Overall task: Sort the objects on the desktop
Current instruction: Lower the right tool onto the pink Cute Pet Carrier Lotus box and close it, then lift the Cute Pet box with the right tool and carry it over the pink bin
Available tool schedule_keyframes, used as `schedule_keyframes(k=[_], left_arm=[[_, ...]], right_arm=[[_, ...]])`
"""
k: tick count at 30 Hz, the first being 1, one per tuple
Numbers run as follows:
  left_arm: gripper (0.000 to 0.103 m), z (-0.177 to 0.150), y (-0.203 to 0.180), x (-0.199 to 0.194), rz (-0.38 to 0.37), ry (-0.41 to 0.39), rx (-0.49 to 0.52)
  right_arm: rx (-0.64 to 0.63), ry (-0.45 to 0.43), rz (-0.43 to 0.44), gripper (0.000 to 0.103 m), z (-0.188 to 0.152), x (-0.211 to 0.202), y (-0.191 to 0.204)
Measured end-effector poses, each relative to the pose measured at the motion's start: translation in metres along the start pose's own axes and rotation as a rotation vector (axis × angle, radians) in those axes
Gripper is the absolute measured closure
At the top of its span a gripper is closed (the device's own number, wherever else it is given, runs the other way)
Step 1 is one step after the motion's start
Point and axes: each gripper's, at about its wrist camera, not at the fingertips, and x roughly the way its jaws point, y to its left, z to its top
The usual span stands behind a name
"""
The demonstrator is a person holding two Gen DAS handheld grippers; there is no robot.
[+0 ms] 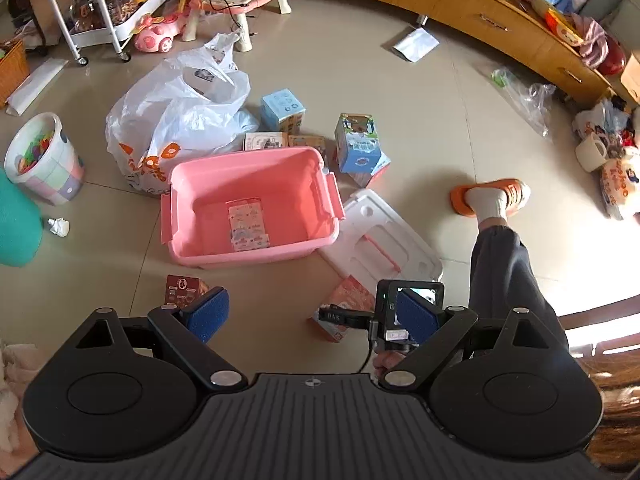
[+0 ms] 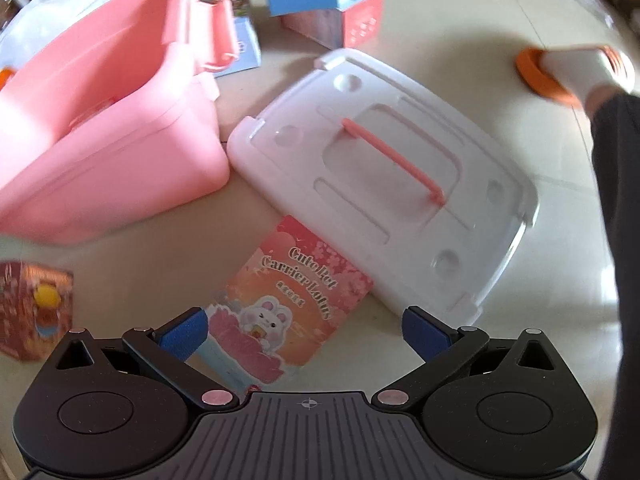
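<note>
Tiled floor (image 1: 400, 120) with the sorting items laid out. An open pink storage bin (image 1: 250, 204) stands at the centre, holding one flat pink-patterned packet (image 1: 248, 224) on its bottom. Its white lid (image 2: 384, 176), with a pink handle bar, lies flat on the floor just beside the bin's right wall. The left gripper (image 1: 320, 316) hangs above the floor on the near side of the bin, pointing steeply down, its blue-padded fingers (image 1: 210, 314) spread wide with nothing between them. A dark red box (image 1: 184, 290) lies on the floor just beyond the left finger. The right gripper (image 2: 308, 334) is poised low over a pink box printed "Cute Pet Carrier Lotus" (image 2: 296, 296), which lies flat with one corner touching the lid's near edge; the fingers (image 2: 182, 334) are spread to either side of the box's near end and do not press on it. Beyond the bin stand several small boxes, among them a blue box (image 1: 358, 142) on a tilted pink one and a pale blue cube (image 1: 283, 108), next to a crumpled white plastic bag (image 1: 180, 120). A person's leg in dark trousers, white sock and an orange slipper (image 1: 490, 196) stands to the right of the lid.
</note>
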Motion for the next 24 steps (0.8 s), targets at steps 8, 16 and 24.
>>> schedule_keyframes(k=[8,16,24], left_arm=[[0.01,-0.002,0.007,0.0,0.013,-0.025,-0.004],[0.01,0.0,0.036,0.028,0.12,0.026,-0.095],[0.01,-0.003,0.061,0.043,0.182,0.062,-0.187]], right_arm=[[0.053,-0.012,-0.047,0.0,-0.006,0.022,0.019],[0.054,-0.008,-0.077,0.005,-0.013,0.042,0.027],[0.022,0.015,-0.103,0.013,-0.016,0.058,0.035]])
